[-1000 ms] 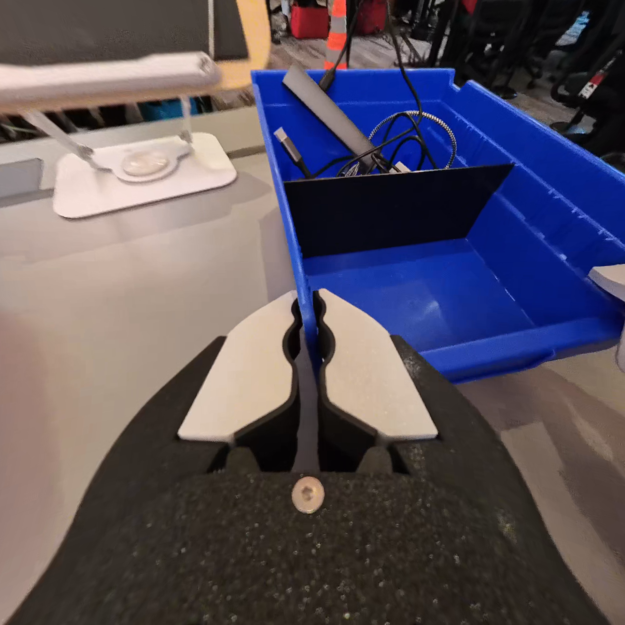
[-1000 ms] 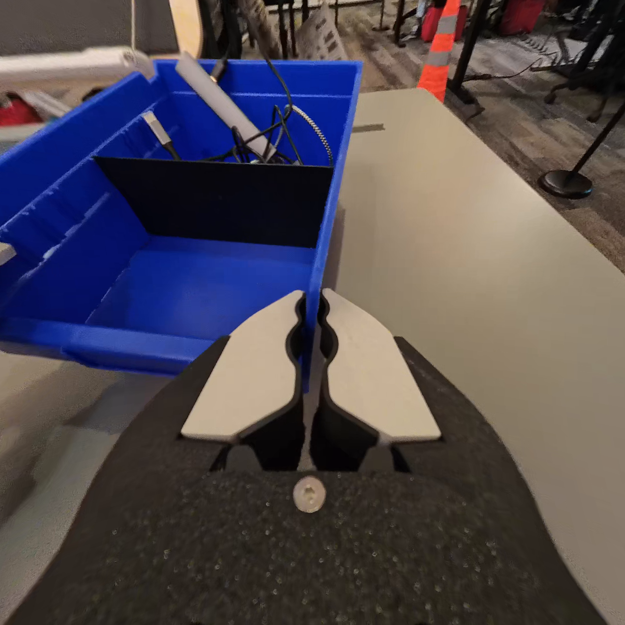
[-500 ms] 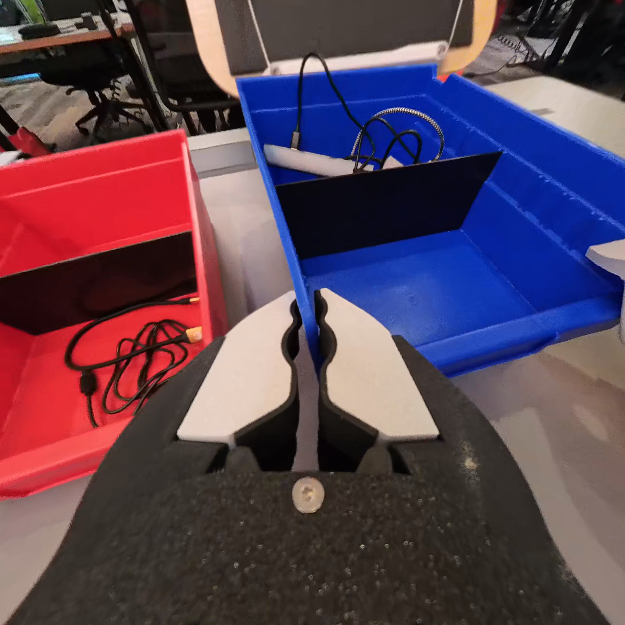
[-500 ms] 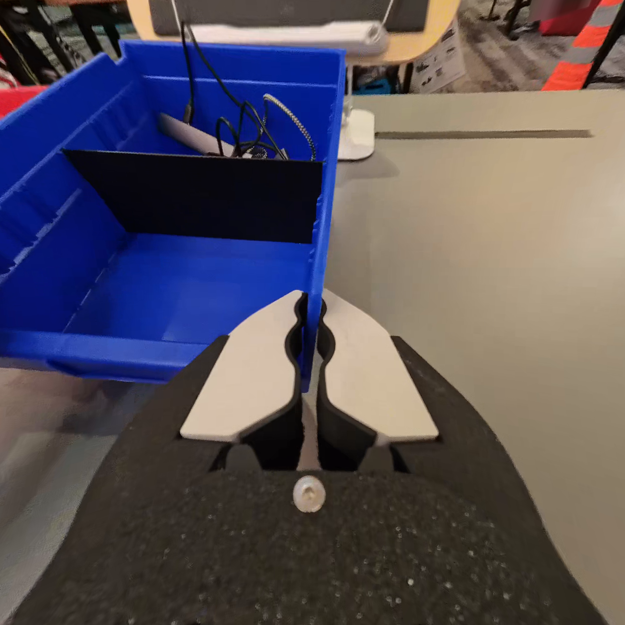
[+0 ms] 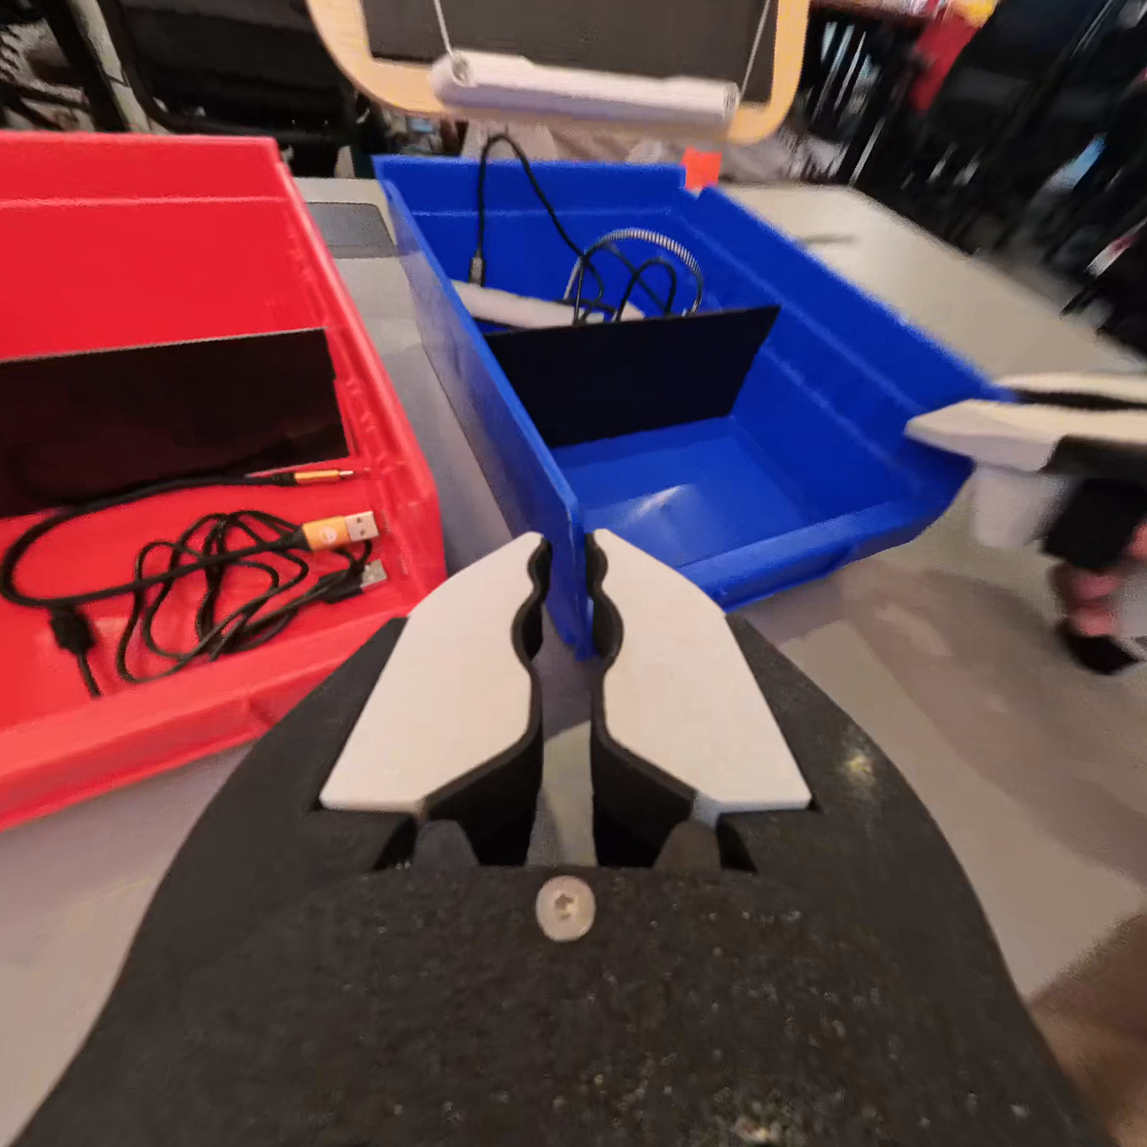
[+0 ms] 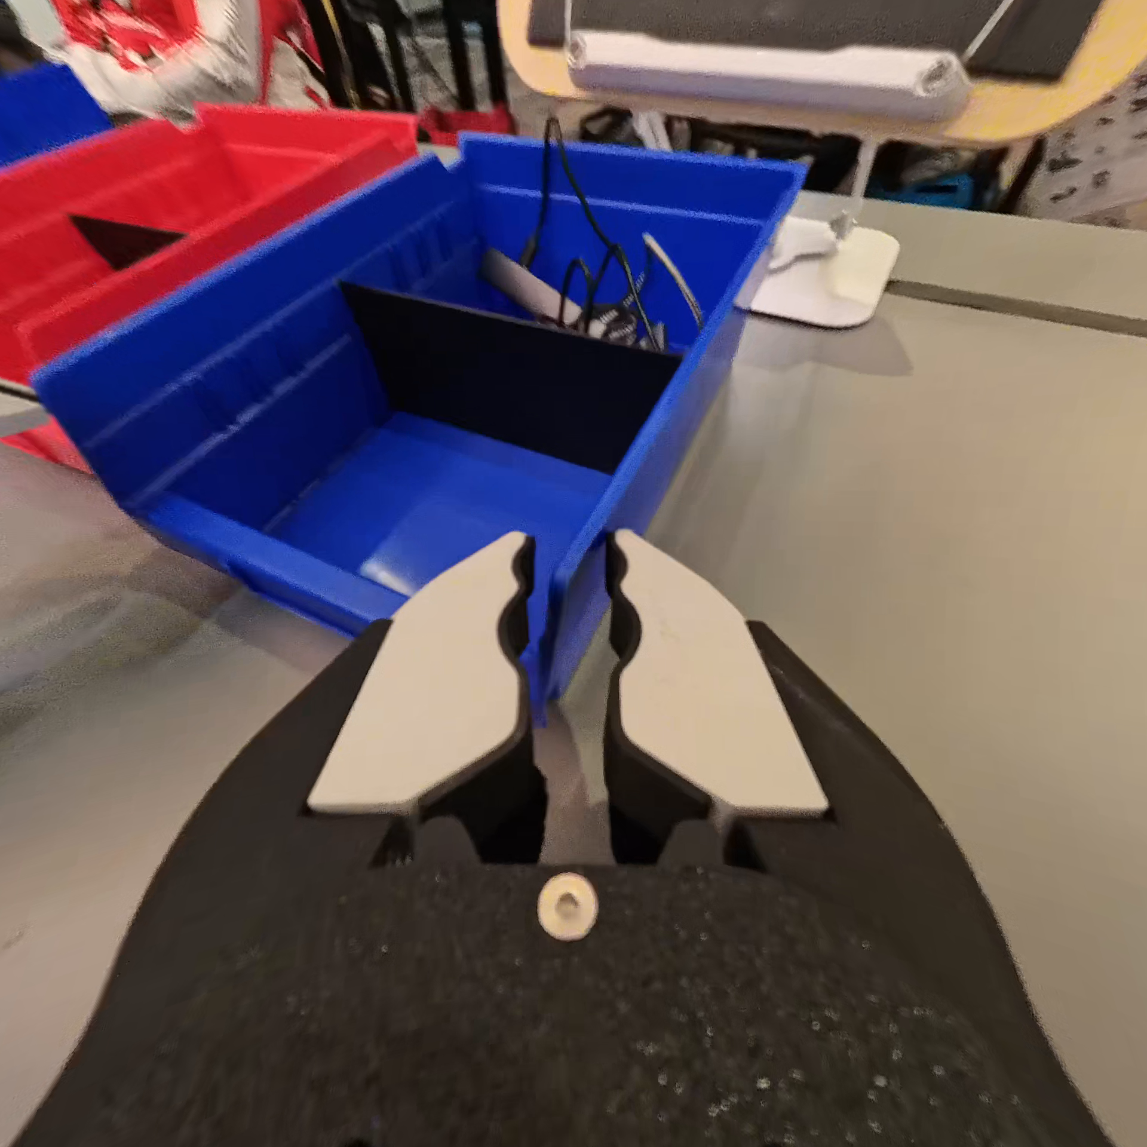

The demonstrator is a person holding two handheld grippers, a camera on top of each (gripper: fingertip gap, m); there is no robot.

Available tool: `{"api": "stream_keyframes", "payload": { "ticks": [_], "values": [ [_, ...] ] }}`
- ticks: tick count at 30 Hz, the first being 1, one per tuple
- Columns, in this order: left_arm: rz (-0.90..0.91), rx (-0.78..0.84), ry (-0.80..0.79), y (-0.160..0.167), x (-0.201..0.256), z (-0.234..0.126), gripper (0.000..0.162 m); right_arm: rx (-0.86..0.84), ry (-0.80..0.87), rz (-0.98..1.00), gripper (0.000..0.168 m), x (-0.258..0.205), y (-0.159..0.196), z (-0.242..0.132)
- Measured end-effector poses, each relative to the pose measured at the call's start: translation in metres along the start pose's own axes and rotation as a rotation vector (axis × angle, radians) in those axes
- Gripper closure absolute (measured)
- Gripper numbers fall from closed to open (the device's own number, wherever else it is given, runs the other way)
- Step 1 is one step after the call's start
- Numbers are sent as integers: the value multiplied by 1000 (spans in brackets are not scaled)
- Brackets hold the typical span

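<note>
Both sides are pinching the blue bin [image 5: 825, 378]: left hand-held gripper [image 5: 568, 546] is clamping its left wall, right hand-held gripper [image 6: 566, 546] is straddling the right wall, slightly loose. Bin's sitting on the table [image 6: 900, 496], next to a red bin [image 5: 205, 260].

We see the red bin [image 5: 205, 298] cut off by the left edge in the left wrist view. The black divider [image 5: 620, 372] in the blue bin [image 5: 838, 385] hides the lower part of the cables [image 5: 633, 279] behind it. The right gripper [image 5: 968, 428] shows blurred at the right edge; we cannot tell its grip there. Background beyond the counter [image 6: 900, 496] is smeared.
</note>
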State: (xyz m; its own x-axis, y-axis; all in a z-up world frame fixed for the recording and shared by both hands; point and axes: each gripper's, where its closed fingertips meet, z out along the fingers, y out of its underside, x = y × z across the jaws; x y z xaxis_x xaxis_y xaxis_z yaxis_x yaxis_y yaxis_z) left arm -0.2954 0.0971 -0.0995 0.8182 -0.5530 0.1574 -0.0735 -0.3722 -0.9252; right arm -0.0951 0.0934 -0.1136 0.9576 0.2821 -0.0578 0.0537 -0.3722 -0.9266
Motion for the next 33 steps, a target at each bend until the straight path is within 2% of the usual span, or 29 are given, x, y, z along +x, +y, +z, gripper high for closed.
{"api": "stream_keyframes", "payload": {
  "ticks": [3, 6, 8, 11, 14, 16, 17, 18, 22, 25, 27, 29, 33],
  "values": [
    [-83, 55, -56, -8, -28, -40, 145, 43, -29, -30, 139, 0, -12, 0],
    [-38, 38, -287, -5, -102, -80, 145, 90, 19, -90, 136, 1, -20, -6],
    [-35, 9, -368, -3, -150, -95, 142, 162, 48, -140, 136, -6, -33, -15],
    [-43, -53, -437, 2, -207, -96, 137, 244, 9, -205, 140, -36, -48, -25],
    [-16, -78, -439, 4, -235, -79, 135, 262, -176, -160, 141, -88, -49, -32],
    [-16, -96, -404, 7, -240, -66, 137, 225, -316, -133, 139, -127, -35, -32],
    [-21, -91, -376, 7, -238, -61, 144, 183, -375, -116, 139, -145, -24, -31],
    [-35, -82, -366, 7, -237, -59, 158, 138, -432, -99, 139, -162, -13, -29],
    [-88, -94, -387, 14, -229, -69, 158, 7, -559, -68, 140, -208, 16, -19],
    [-114, -92, -396, 24, -210, -88, 157, -16, -543, -115, 140, -221, 19, -7],
    [-114, -91, -420, 33, -195, -104, 155, -23, -447, -158, 140, -217, 18, 8],
    [-99, -97, -475, 42, -182, -121, 155, 49, -332, -143, 142, -208, 2, 18],
    [-64, -114, -567, 58, -158, -152, 154, 36, -303, -196, 137, -226, -5, 30]
  ]
}}
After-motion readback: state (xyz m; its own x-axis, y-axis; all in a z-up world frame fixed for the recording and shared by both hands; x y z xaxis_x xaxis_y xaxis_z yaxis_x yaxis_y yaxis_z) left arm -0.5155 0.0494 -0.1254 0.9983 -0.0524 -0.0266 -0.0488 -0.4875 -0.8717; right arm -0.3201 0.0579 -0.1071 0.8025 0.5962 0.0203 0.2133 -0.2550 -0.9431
